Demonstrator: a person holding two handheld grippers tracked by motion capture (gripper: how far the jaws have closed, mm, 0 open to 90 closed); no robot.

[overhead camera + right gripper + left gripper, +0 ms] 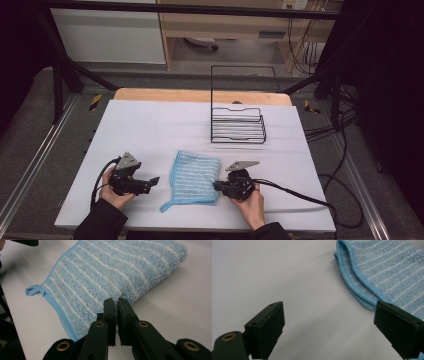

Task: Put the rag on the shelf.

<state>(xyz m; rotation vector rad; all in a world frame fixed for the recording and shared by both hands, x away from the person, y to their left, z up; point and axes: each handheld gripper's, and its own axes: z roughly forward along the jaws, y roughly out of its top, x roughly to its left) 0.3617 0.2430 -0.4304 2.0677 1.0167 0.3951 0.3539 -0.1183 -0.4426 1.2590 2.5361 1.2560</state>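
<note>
hands come in from the bottom edge of the high view, each wrapped around a black gripper. the left gripper sits at lower left of centre, pointing right toward the cloth, and its jaws stand wide apart with nothing between them; in the left gripper view only bare table shows in the gap, while the folded edge of the cloth lies just past the right-hand jaw at the upper right. the right gripper sits at lower right of centre, pointing left, its tips at the right edge of the cloth. in the right gripper view its jaws are pressed together on that near edge of the cloth, pinching the pile where the tips meet.

the cloth is light blue with white stripes, folded, lying flat on the white table low in the middle of the high view, between the two grippers, with a small loop at its lower left corner.

farther up, right of centre, a black wire rack stands on the table, well apart from the cloth.
</note>
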